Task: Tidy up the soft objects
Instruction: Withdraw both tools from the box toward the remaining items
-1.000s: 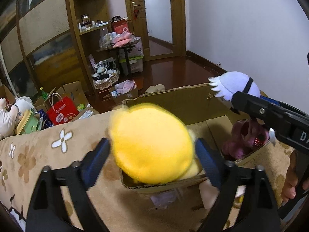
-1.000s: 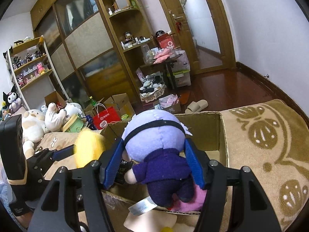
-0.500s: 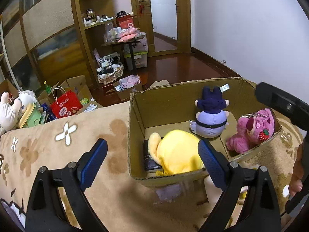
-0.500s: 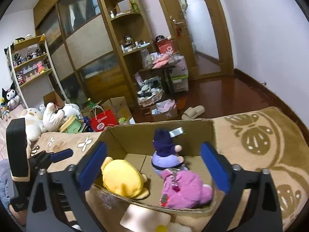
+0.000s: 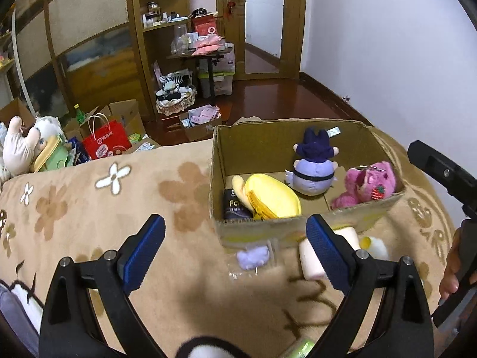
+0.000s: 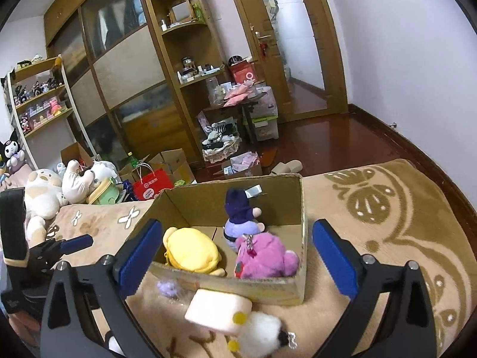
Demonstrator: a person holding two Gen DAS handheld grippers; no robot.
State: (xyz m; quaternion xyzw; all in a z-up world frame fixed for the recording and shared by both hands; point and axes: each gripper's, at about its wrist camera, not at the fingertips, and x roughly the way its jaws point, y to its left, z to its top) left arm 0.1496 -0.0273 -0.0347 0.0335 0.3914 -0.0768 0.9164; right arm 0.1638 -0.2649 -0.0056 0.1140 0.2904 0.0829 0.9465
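On the beige flowered blanket (image 5: 89, 208) our cardboard box (image 5: 256, 229) holds the yellow plush (image 5: 274, 197), purple doll (image 5: 313, 176) and pink bear (image 5: 369, 185); we still have the small lilac piece (image 5: 253, 256) and cream plush (image 6: 220, 310) outside, and both our grippers' jaws stand apart, empty

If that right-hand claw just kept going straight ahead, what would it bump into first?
Probably the near wall of the cardboard box. The open right gripper points at it, though the cream plush lies lower in front; depth is unclear.
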